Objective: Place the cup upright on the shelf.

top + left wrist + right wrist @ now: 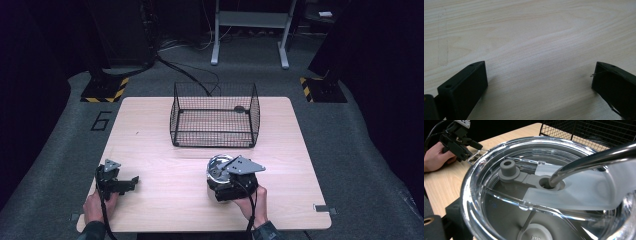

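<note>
We have the right tool low and right of centre in the high view, its jaws apparently closed around a clear-lidded steel tumbler with a metal straw; in the right tool view a black jaw presses the cup's wall at lower left, though the other jaw is hidden. The black wire-mesh basket stands straight above in frame, well apart, open-topped. The pale wooden counter between them is bare. The tumbler stands upright, so the lift must clear the near rim. Our left tool rests at lower left, jaws wide apart and empty.
</note>
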A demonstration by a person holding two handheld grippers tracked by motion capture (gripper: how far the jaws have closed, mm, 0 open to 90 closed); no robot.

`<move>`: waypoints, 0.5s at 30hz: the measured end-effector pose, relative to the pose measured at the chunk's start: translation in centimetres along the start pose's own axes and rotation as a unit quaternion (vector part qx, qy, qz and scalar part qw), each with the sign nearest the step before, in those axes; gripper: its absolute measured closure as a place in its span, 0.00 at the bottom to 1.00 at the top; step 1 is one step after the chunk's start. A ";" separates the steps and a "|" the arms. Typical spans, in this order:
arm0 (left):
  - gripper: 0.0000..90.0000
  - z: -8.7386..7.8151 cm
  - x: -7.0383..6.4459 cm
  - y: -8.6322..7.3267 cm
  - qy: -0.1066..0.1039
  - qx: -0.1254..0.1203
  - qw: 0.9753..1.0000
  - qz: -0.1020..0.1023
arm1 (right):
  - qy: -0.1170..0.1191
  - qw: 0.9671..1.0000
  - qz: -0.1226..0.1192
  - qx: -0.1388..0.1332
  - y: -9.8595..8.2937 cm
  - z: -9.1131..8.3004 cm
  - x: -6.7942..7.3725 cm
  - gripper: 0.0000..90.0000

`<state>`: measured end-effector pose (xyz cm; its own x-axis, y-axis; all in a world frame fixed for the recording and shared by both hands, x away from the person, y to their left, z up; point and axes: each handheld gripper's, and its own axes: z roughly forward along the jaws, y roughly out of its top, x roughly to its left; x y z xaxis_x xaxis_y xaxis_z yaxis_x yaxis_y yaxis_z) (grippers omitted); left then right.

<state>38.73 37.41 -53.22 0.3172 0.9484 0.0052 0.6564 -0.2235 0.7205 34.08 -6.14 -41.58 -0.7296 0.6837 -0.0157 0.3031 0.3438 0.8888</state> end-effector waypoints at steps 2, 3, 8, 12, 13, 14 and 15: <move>0.00 0.0 0.0 0.0 0.000 0.000 1.000 0.000 | -0.002 1.000 -0.001 -0.002 0.3 -0.1 -0.3 0.04; 0.00 0.0 0.0 0.0 0.000 0.000 1.000 0.000 | -0.002 1.000 -0.001 -0.002 0.3 -0.1 -0.3 0.04; 0.00 0.0 0.0 0.0 0.002 -0.002 1.000 0.000 | -0.006 1.000 0.005 -0.002 0.9 -0.4 -0.8 0.04; 0.00 0.0 -0.1 0.0 0.000 -0.002 1.000 -0.004 | -0.008 1.000 -0.003 -0.002 1.3 -0.6 -1.3 0.04; 0.00 0.1 -0.1 0.0 0.001 -0.003 1.000 -0.005 | -0.010 1.000 0.002 -0.003 1.4 -0.6 -1.3 0.04; 0.00 0.0 -0.1 0.0 0.001 -0.003 1.000 -0.004 | -0.010 1.000 -0.003 -0.003 1.5 -0.6 -1.4 0.04; 0.00 0.0 0.0 0.0 0.000 -0.001 1.000 -0.004 | -0.011 1.000 -0.003 -0.004 1.6 -0.6 -1.5 0.04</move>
<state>38.72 37.36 -53.24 0.3129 0.9498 -0.0007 0.6574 -0.2160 0.7219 35.31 -7.03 -39.80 -0.7179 0.6955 -0.0299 0.2943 0.3421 0.8924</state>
